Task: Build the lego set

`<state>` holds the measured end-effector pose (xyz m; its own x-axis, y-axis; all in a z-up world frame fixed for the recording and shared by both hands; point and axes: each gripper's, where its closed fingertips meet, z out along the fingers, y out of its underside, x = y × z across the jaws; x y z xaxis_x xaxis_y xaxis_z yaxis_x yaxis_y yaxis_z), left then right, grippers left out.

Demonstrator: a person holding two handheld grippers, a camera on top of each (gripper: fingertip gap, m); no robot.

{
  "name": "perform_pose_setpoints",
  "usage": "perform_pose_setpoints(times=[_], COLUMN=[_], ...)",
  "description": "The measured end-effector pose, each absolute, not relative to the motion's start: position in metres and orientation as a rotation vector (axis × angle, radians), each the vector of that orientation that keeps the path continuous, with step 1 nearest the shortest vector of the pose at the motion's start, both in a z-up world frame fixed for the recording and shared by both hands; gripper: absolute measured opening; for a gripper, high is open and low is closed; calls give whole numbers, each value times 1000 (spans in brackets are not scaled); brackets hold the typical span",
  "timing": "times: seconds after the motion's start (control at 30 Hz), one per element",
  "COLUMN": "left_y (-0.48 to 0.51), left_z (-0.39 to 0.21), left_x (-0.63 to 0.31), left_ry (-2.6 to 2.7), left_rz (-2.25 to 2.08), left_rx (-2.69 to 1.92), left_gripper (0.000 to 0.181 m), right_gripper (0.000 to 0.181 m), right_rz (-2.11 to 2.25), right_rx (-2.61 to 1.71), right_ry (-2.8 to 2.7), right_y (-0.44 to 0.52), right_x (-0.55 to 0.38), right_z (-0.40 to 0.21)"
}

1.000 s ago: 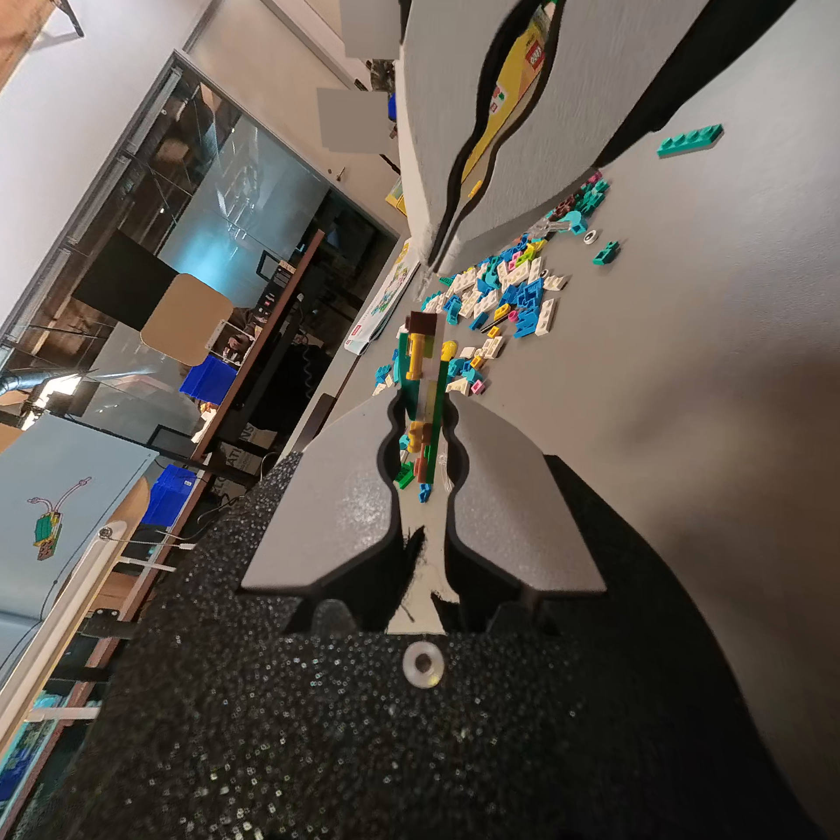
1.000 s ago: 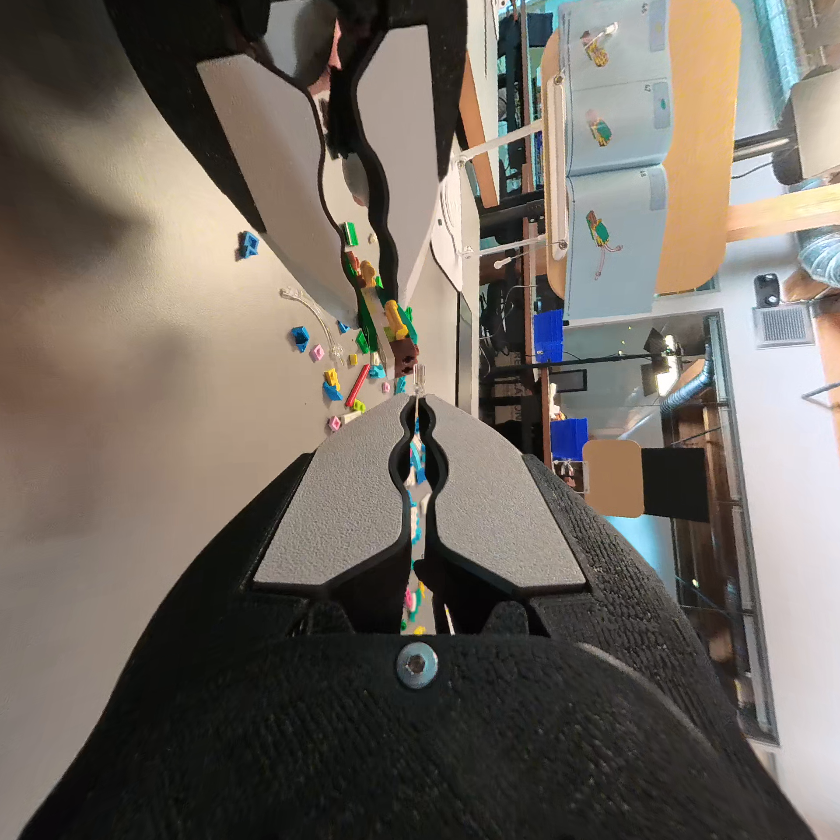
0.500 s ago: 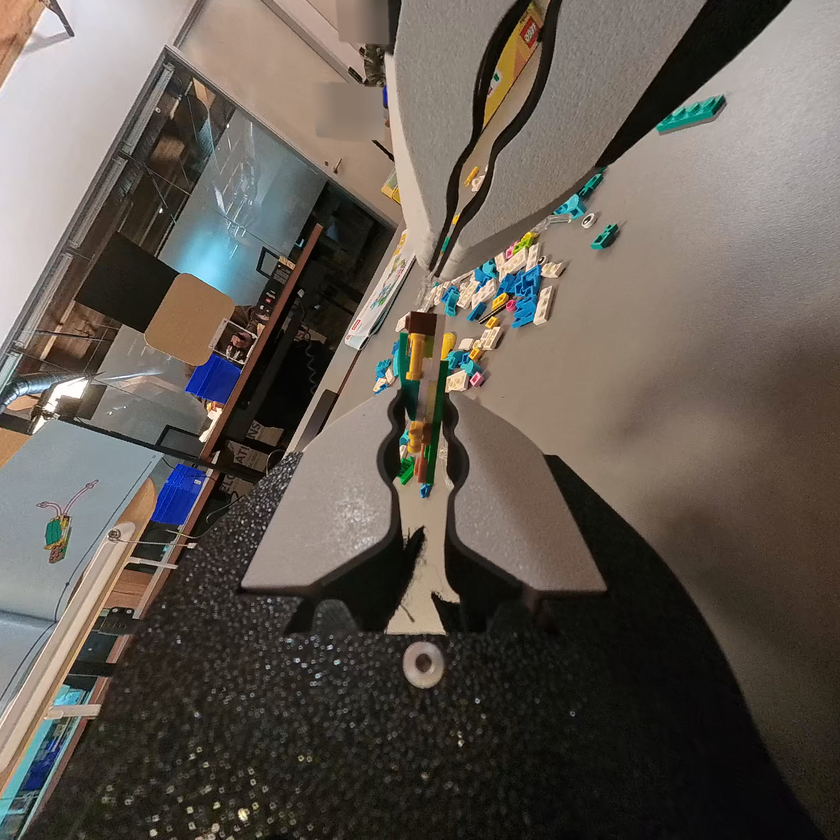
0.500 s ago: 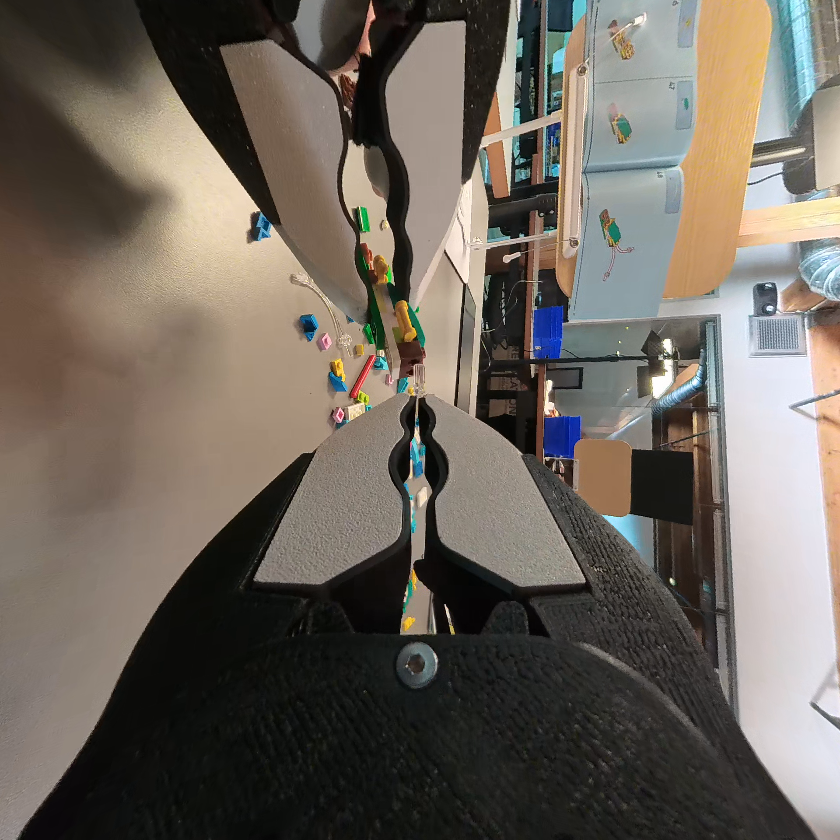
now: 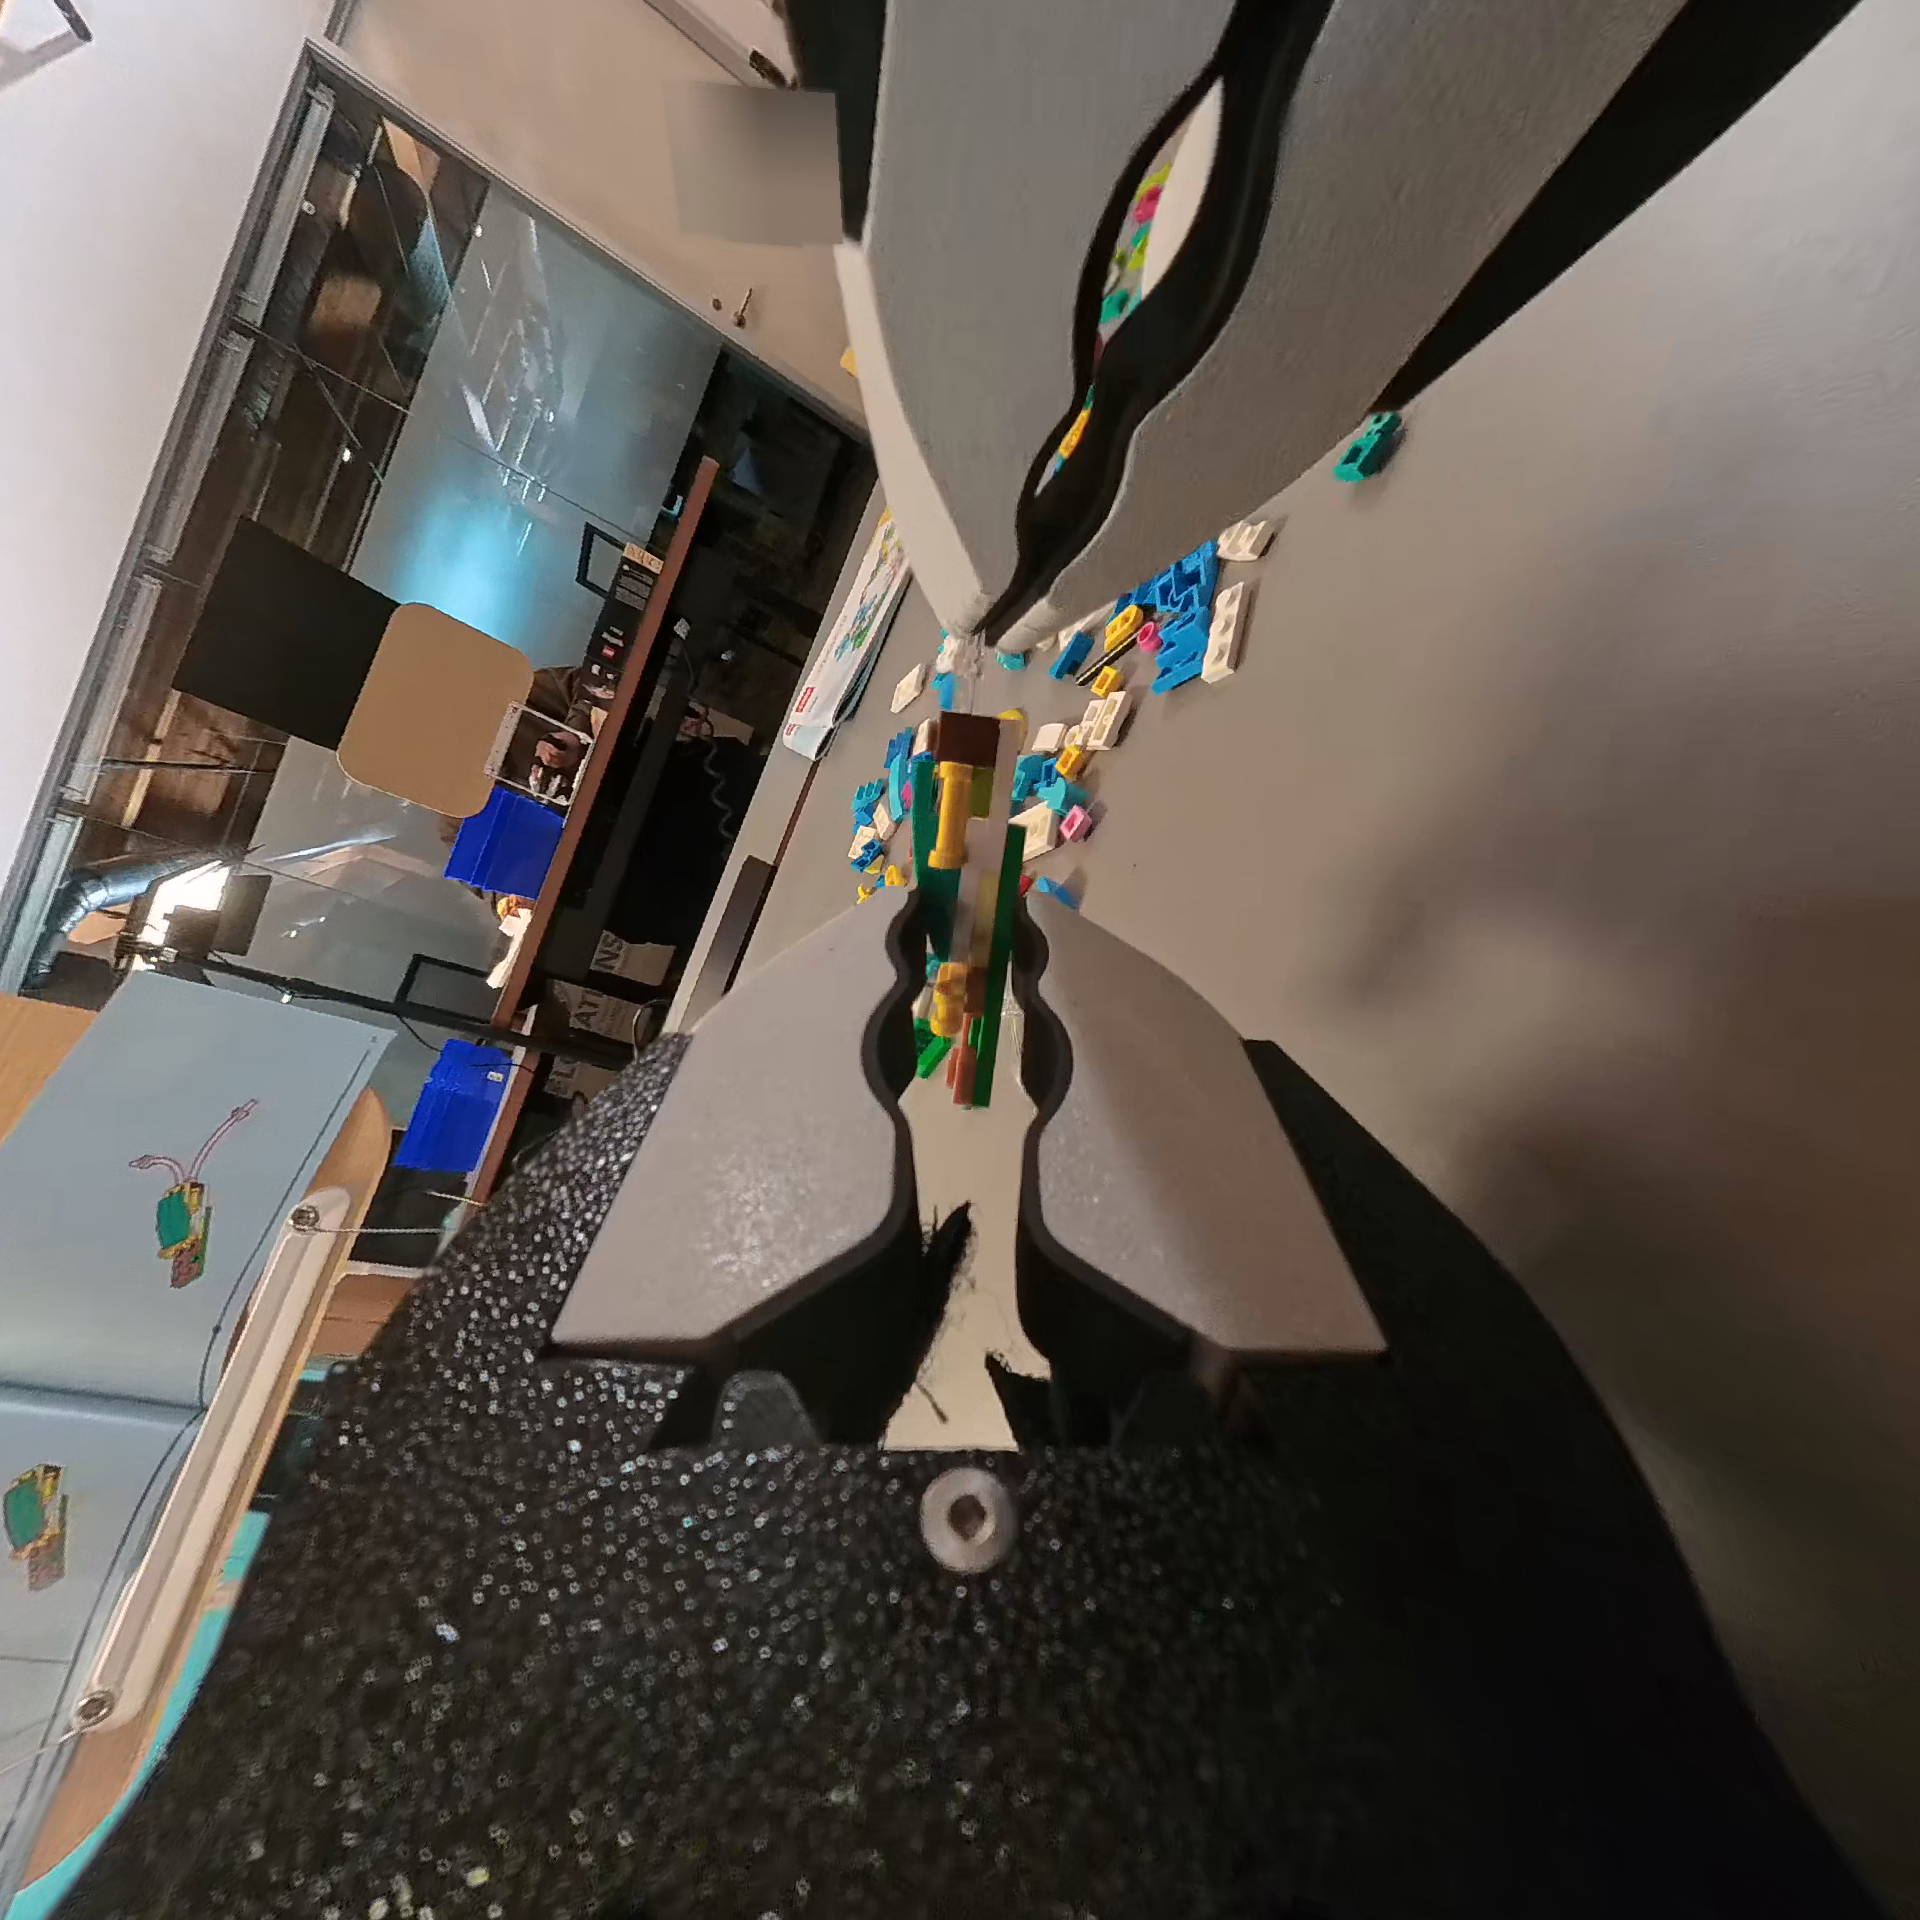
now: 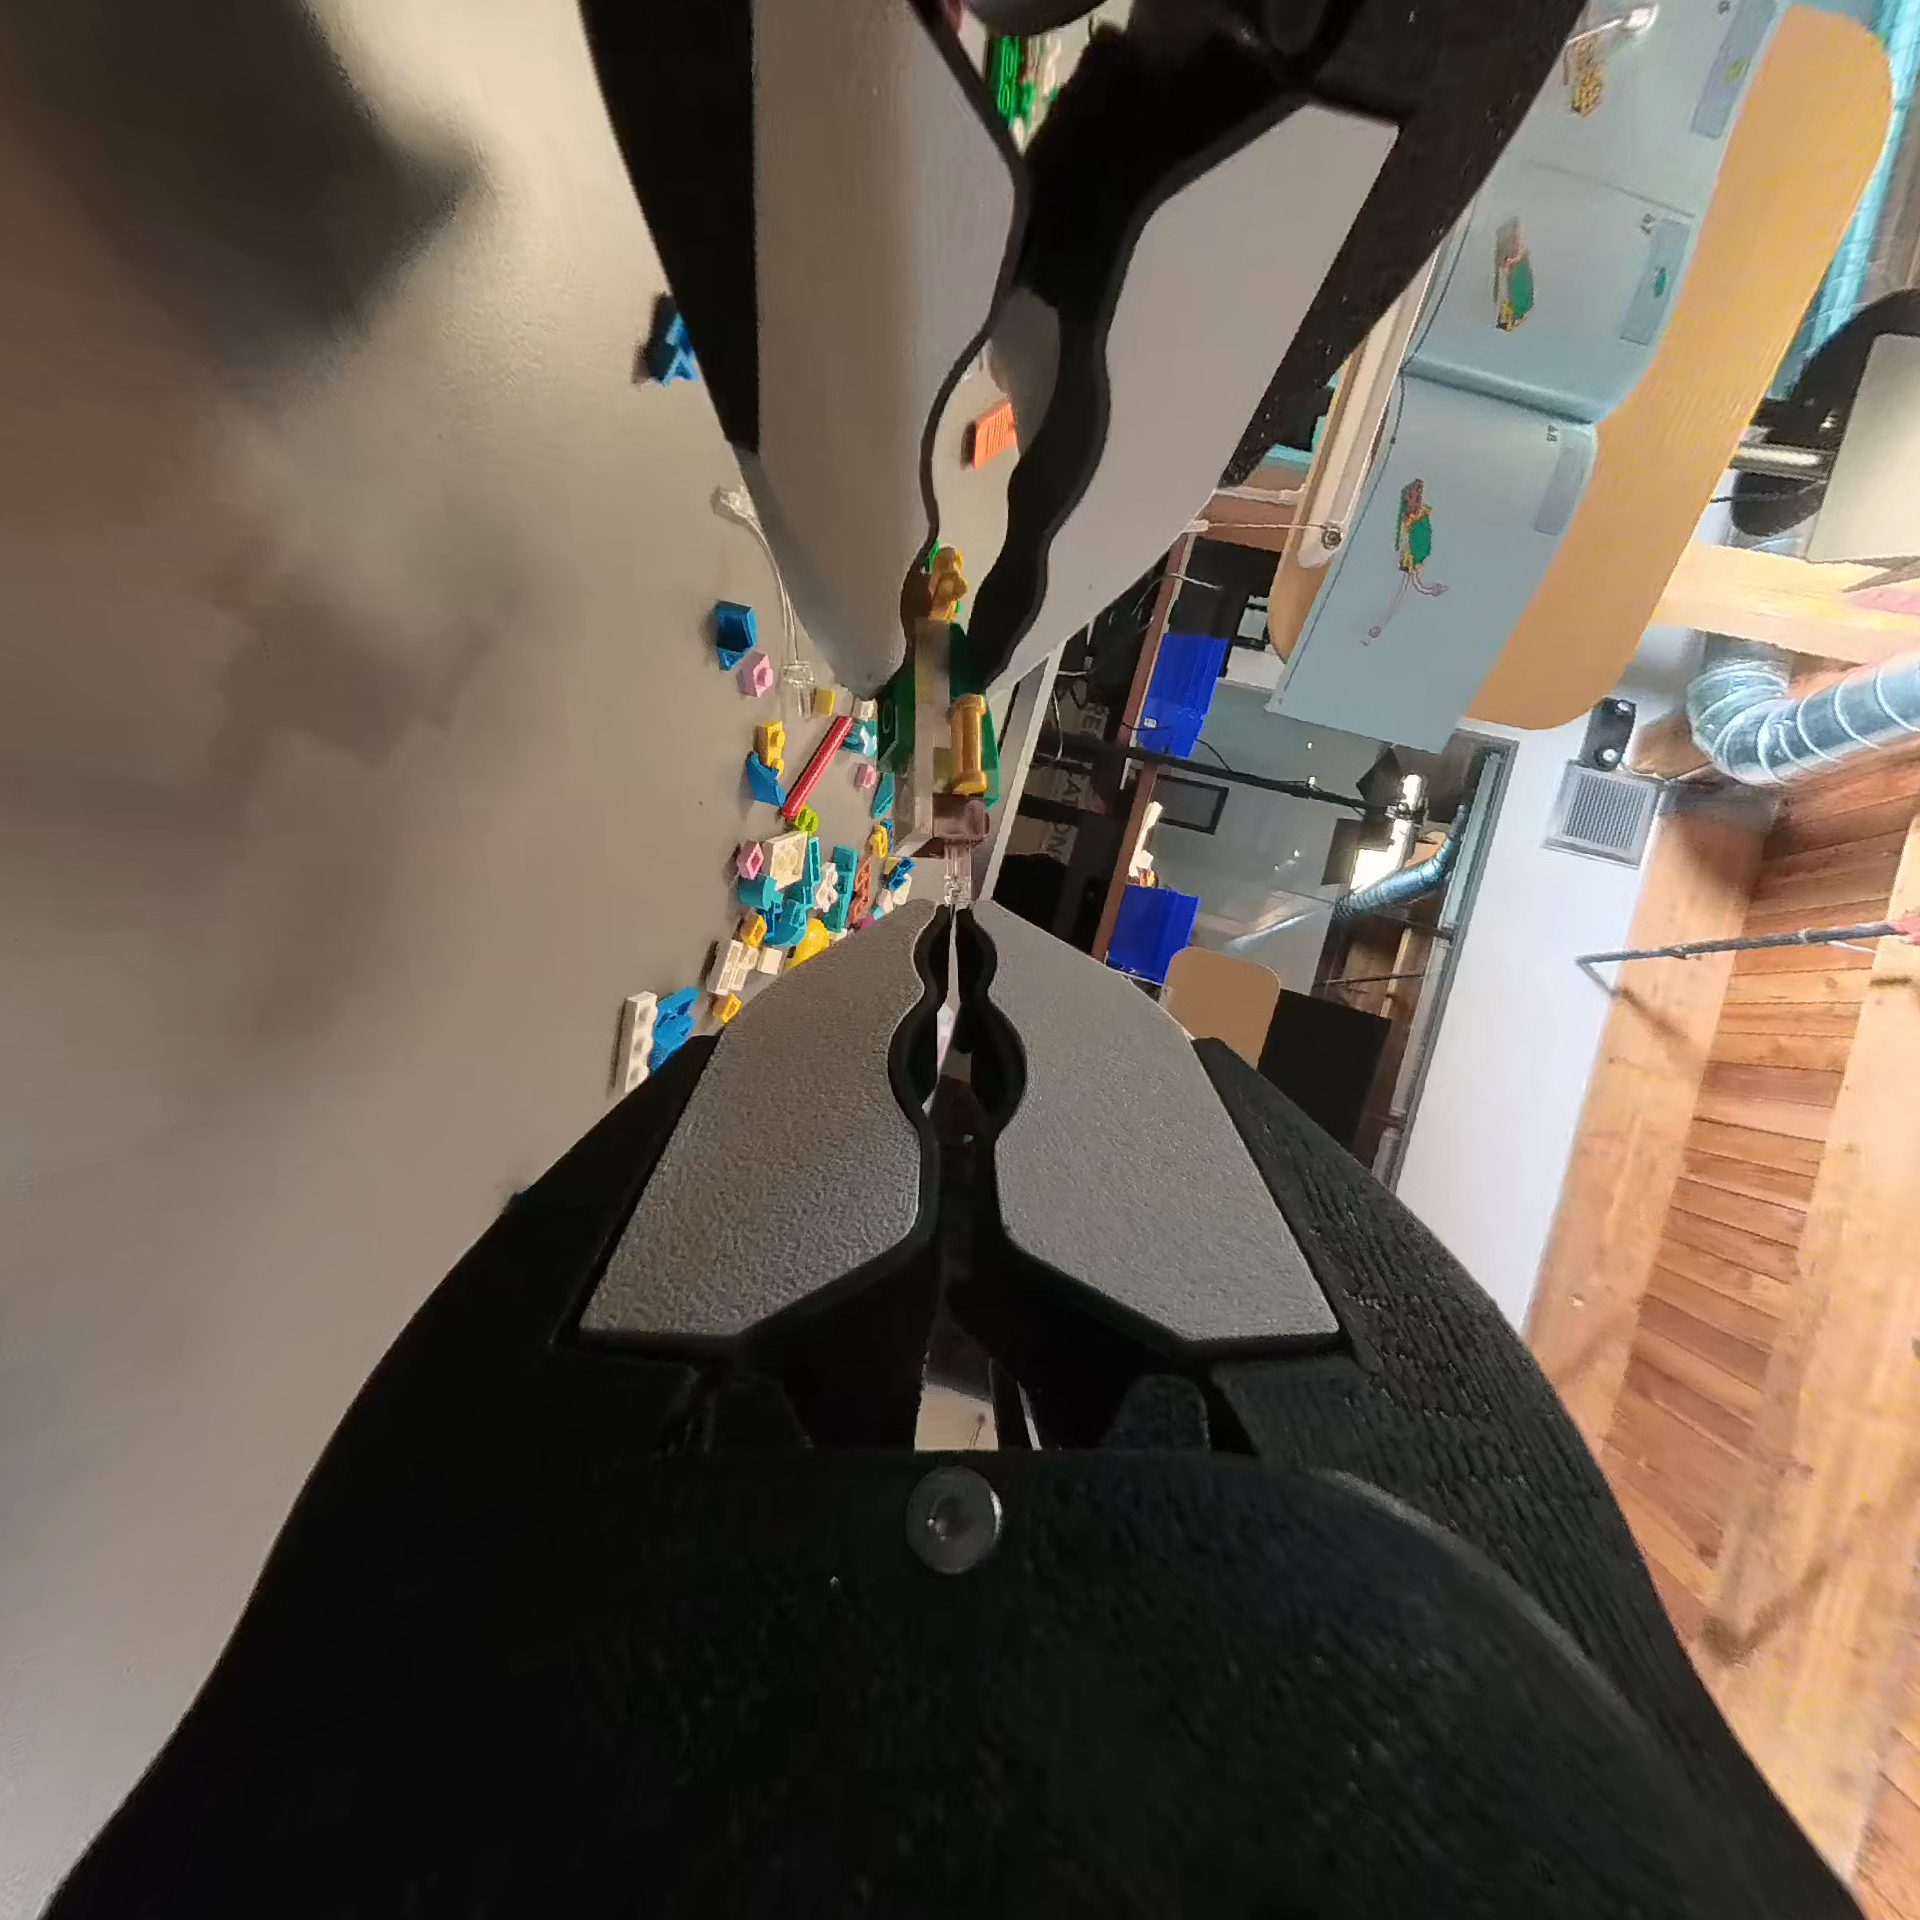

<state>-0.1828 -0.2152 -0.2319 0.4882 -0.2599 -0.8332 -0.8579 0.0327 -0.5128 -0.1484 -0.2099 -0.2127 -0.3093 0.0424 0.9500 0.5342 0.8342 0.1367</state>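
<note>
The left hand-held gripper (image 5: 961, 914) has its two grey fingers pinched onto a flat green lego build with yellow, white and brown pieces on it (image 5: 966, 831), gripping it edge-on so that its brown end sticks out toward twelve o'clock in the left wrist view; straight across, the right hand-held gripper (image 6: 951, 912) is squeezed almost fully together, nipping a tiny clear lego stud piece (image 6: 954, 871) at its very tips; that clear piece sits just beside the brown end of the build, and whether they touch I cannot tell; in the right wrist view the build (image 6: 940, 727) hangs at twelve o'clock of the right fingertips, with the left hand-held gripper clamped over its far end; below it all, the grey desk (image 5: 1558, 831) carries a scatter of loose small lego pieces in blue, white, yellow and pink (image 5: 1143, 644); a single teal brick (image 5: 1366, 452) lies apart at two o'clock of that scatter; a thin red bar (image 6: 816, 769) and a clear curved strand (image 6: 774, 592) lie at nine to ten o'clock of the build in the right wrist view; a printed instruction booklet (image 5: 857, 644) rests at the desk's far edge.
</note>
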Motion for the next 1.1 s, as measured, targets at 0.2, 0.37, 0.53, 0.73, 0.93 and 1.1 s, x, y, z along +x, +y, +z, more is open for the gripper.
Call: perform_pose_setpoints(times=[0.2, 0.37, 0.53, 0.73, 0.93, 1.1], left_y=[-214, -214, -214, -215, -219, -220], left_z=[-234, -235, -237, -239, -238, -239], left_x=[-184, -185, -187, -184, -174, -160], left_ry=[1047, 1060, 1053, 1099, 1134, 1164], left_rz=[681, 726, 726, 750, 728, 731], left_rx=[-1507, -1508, -1545, -1519, -1475, -1441], left_gripper=[15, 15, 15, 15, 15, 16], right_gripper=[0, 0, 0, 0, 0, 0], right_rz=[-530, -533, -530, -466, -338, -222], right_rx=[-448, -454, -443, -458, -383, -364], right_ry=[-1848, -1845, -1839, -1872, -1868, -1836], right_y=[-209, -209, -212, -211, -231, -244], right_x=[-149, -149, -151, -150, -154, -156], right_z=[-216, -218, -219, -224, -222, -212])
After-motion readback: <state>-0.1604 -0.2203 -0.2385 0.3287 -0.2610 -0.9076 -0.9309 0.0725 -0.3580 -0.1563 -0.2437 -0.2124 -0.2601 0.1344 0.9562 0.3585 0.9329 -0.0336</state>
